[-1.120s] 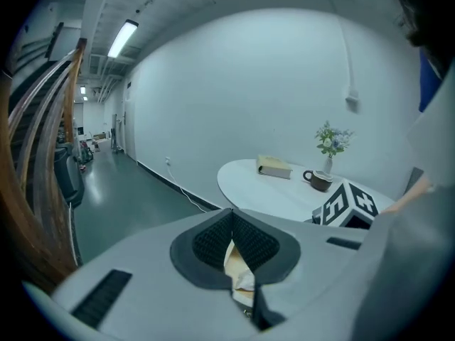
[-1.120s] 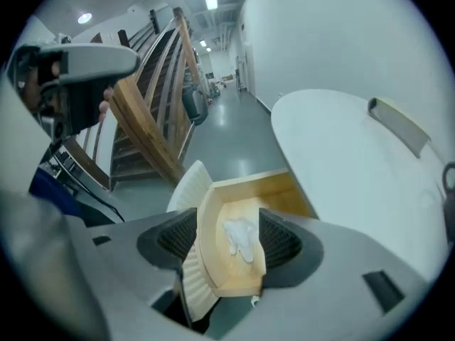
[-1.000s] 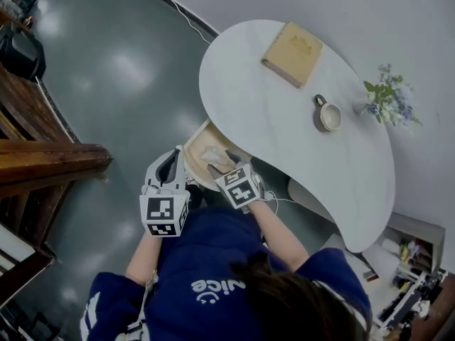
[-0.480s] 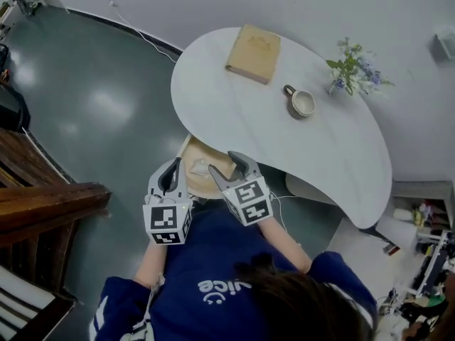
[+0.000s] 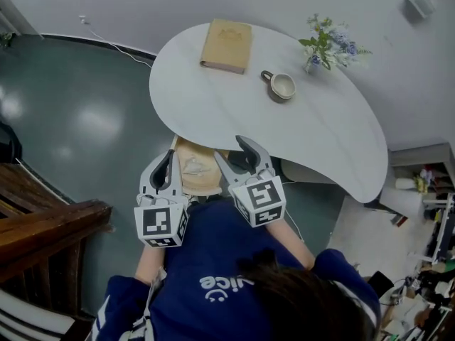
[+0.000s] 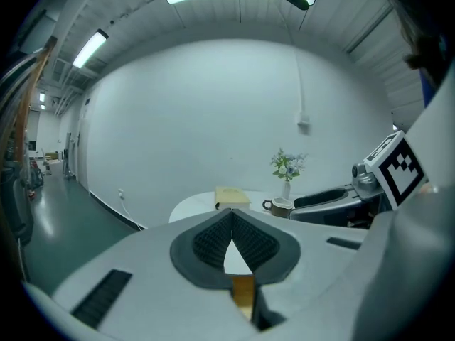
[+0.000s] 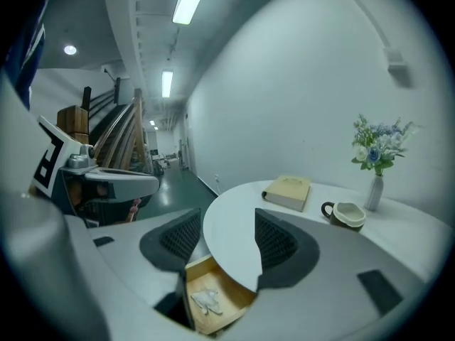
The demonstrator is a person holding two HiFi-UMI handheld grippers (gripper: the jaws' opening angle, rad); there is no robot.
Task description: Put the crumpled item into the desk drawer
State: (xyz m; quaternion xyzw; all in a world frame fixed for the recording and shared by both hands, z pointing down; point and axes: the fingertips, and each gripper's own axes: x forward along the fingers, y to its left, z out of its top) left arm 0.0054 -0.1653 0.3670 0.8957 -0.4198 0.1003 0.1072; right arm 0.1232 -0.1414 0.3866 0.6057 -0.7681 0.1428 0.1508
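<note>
Right tool (image 7: 227, 236) above crumpled item (image 7: 206, 300)

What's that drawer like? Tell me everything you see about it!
The drawer looks like light wood, shallow, with low walls. It stands pulled open from under the near edge of the white table, its back part hidden beneath the top. A small crumpled white item lies on its floor. Nothing else shows inside.
</note>
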